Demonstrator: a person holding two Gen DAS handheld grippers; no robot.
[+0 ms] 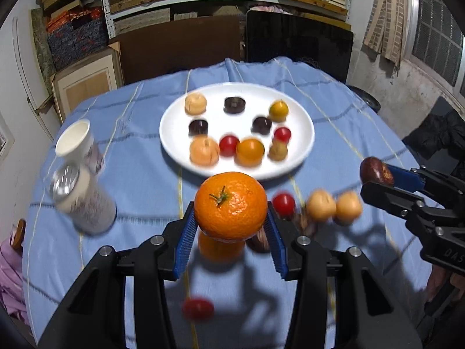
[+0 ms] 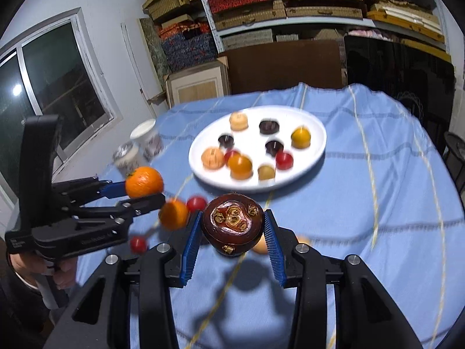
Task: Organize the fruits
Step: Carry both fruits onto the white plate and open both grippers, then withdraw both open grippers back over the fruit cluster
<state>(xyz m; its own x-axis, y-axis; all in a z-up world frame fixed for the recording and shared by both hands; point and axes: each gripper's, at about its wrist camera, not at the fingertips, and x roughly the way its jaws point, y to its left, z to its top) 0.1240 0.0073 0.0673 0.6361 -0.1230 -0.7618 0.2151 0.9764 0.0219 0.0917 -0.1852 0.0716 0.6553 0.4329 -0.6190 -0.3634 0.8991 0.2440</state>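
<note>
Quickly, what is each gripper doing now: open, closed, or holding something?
Left gripper: closed on the orange, lifted above the tablecloth.
Right gripper: closed on the dark brown mangosteen, also lifted.

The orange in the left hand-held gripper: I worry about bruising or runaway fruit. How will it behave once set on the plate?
The orange looks round and firm, so it probably rolls unless set down gently. The blue fingers grip its sides without visible denting, suggesting stiffness. The white plate seems shallow, so its rim may barely stop it.
</note>
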